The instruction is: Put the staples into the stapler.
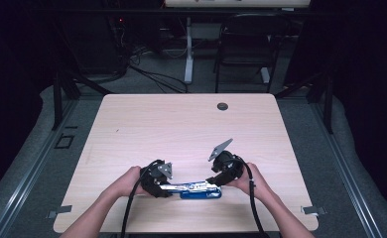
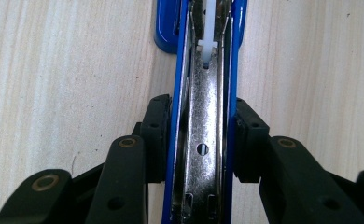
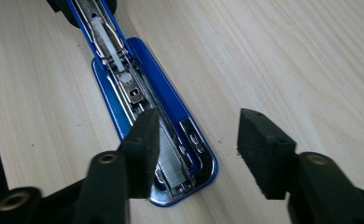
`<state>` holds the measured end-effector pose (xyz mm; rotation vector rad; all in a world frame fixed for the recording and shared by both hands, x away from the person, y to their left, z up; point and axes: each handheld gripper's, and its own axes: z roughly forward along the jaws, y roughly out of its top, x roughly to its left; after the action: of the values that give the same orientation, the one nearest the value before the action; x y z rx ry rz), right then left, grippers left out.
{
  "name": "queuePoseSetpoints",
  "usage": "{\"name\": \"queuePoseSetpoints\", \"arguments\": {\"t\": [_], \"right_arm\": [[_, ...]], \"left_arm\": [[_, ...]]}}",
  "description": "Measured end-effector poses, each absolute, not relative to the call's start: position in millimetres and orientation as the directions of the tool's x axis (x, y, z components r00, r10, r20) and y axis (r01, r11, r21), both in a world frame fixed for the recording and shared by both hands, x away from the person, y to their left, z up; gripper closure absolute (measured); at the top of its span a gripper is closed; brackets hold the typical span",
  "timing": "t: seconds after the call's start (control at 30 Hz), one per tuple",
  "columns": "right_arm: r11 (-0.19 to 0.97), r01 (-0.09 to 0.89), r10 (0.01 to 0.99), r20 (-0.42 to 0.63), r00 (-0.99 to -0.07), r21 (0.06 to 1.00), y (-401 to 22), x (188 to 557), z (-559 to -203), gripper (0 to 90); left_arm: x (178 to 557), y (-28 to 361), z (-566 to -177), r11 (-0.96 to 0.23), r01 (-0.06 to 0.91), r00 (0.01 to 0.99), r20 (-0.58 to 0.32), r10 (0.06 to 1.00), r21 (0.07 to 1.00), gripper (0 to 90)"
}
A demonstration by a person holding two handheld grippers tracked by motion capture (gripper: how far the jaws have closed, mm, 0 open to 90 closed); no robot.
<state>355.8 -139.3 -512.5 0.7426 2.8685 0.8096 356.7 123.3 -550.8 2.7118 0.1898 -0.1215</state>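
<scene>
A blue stapler [image 1: 197,191] lies swung open near the table's front edge, its metal magazine [image 2: 203,93] facing up. My left gripper [image 1: 164,190] is shut on its left half, with the pads [image 2: 156,126] pressing the blue side walls [image 2: 202,135]. My right gripper [image 1: 215,181] hangs open over the right end. In the right gripper view [image 3: 203,151], a strip of staples [image 3: 171,164] lies in the stapler's channel [image 3: 138,93] beside the left pad [image 3: 145,144]. The right pad stands clear over bare table.
The pale wooden table [image 1: 181,129] has a dark round grommet [image 1: 223,106] near its far edge. Beyond the table stand a black chair [image 1: 246,44] and a white desk leg [image 1: 188,54], with cables on the floor.
</scene>
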Motion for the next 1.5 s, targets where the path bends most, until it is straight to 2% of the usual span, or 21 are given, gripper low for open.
{"name": "queuePoseSetpoints", "arguments": {"t": [0.2,0.43,0.9,1.5], "right_arm": [[0.750,0.410,0.445,0.062,-0.893,0.520,-132,351,-512,70.7],[0.735,0.396,0.438,0.061,-0.897,0.551,-122,347,-513,80.2],[0.718,0.392,0.410,0.106,-0.906,0.575,-103,346,-522,84.2],[0.712,0.392,0.383,0.146,-0.912,0.583,-93,344,-528,85.5]], "left_arm": [[357,124,-550,-0.903,0.148,0.987,-0.112,0.112,0.403,63.7],[356,125,-549,-0.896,0.149,0.988,-0.103,0.116,0.417,63.6],[357,127,-545,-0.893,0.156,0.986,-0.121,0.115,0.422,63.6],[353,121,-533,-0.904,0.133,0.991,-0.074,0.112,0.407,64.1]]}}
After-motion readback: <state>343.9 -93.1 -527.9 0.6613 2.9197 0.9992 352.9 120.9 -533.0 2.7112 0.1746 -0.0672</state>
